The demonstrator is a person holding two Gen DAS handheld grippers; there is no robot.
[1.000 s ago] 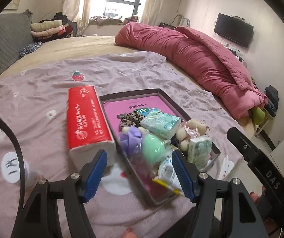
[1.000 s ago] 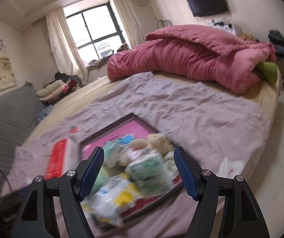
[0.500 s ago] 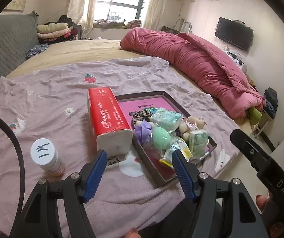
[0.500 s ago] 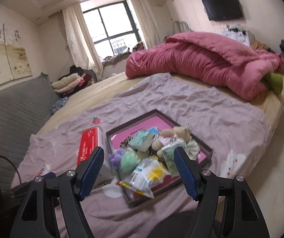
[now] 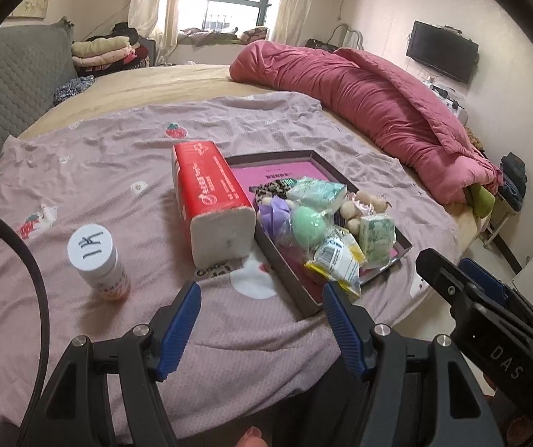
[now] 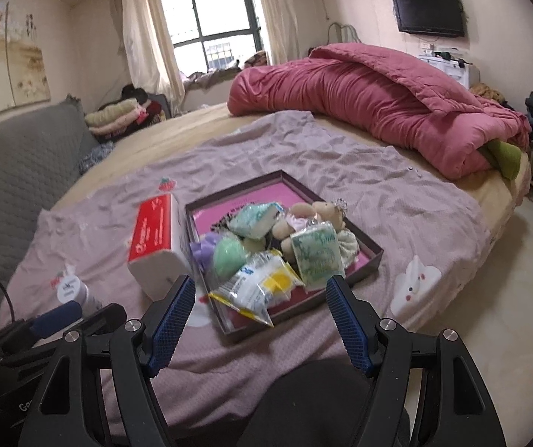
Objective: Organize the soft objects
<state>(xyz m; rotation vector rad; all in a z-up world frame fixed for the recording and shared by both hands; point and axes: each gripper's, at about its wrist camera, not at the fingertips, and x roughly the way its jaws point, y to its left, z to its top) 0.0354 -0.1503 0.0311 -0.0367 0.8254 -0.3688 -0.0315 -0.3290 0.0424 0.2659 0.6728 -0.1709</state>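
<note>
A dark shallow box (image 5: 402,243) (image 6: 372,251) with a pink floor lies on the mauve sheet near the bed's front edge. Heaped in it are several soft things: a green sponge (image 5: 307,226) (image 6: 228,257), a purple scrunchie (image 5: 277,211), green tissue packs (image 5: 377,238) (image 6: 316,255), a small plush bear (image 6: 315,216) and a yellow-white packet (image 5: 339,260) (image 6: 257,290). A red tissue pack (image 5: 210,201) (image 6: 156,240) rests against the box's left wall. My left gripper (image 5: 261,326) hangs open in front of the box, empty. My right gripper (image 6: 261,320) is open and empty, also short of the box.
A white-capped bottle (image 5: 97,260) (image 6: 71,290) stands on the sheet left of the tissue pack. A rolled pink duvet (image 5: 370,100) (image 6: 378,100) lies across the bed's far right. A grey padded headboard (image 5: 9,85) is at the left; floor (image 6: 508,298) lies right of the bed.
Both grippers have drawn back from the box, which now looks smaller and farther off. The white-capped bottle has come fully into the left wrist view. Both grippers stayed open.
</note>
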